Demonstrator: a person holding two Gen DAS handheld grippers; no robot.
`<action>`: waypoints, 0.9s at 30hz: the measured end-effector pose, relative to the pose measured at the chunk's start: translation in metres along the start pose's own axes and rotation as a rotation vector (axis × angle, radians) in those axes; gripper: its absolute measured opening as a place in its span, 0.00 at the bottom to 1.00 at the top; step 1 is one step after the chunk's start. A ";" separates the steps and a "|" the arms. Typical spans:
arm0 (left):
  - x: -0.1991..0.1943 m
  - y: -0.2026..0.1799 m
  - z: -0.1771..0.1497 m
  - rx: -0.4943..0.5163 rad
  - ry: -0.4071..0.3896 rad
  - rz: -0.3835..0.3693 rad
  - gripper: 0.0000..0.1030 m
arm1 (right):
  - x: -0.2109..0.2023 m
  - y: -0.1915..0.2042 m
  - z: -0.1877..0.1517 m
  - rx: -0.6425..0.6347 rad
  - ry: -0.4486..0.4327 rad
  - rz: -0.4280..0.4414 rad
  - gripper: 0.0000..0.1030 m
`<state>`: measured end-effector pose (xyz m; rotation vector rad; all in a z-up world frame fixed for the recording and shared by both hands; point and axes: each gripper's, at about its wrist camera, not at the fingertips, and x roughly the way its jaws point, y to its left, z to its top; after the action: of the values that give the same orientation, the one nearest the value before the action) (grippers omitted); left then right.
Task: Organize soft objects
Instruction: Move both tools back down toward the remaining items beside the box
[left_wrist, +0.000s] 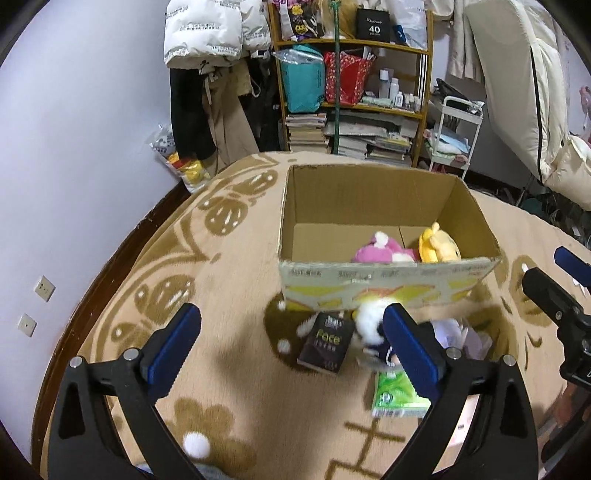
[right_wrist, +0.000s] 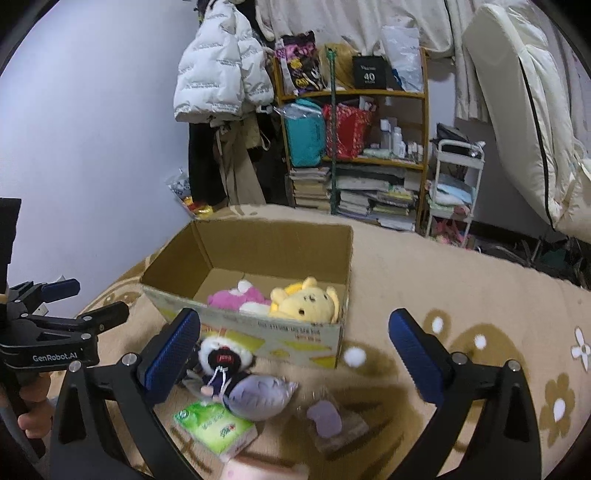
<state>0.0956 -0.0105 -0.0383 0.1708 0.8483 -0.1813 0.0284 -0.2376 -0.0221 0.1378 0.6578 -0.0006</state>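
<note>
Left tool (left_wrist: 291, 341) wide open, empty | right tool (right_wrist: 294, 349) wide open, empty | pink toy (left_wrist: 382, 251), yellow bear (right_wrist: 304, 301) in box (left_wrist: 369, 284), half hidden by wall | doll (right_wrist: 221, 363) blurred on carpet (left_wrist: 229, 387).

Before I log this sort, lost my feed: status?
Left gripper open, empty; right gripper open, empty. Pink plush and yellow bear plush in cardboard box. White-haired doll, grey plush outside.

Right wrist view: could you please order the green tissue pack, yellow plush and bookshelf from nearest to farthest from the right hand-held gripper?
1. Green tissue pack, on the rug by the left finger.
2. Yellow plush, inside the cardboard box.
3. Bookshelf, against the back wall.
</note>
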 end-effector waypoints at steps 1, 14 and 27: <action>-0.001 0.000 -0.002 0.003 0.006 -0.004 0.95 | -0.002 0.000 -0.003 0.002 0.008 0.002 1.00; -0.010 -0.015 -0.030 0.074 0.086 -0.024 0.95 | -0.011 -0.016 -0.025 0.098 0.135 -0.020 1.00; 0.012 -0.035 -0.038 0.116 0.172 -0.105 0.95 | 0.020 -0.036 -0.045 0.212 0.326 -0.004 1.00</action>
<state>0.0682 -0.0377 -0.0747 0.2534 1.0190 -0.3177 0.0150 -0.2662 -0.0735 0.3458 0.9835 -0.0528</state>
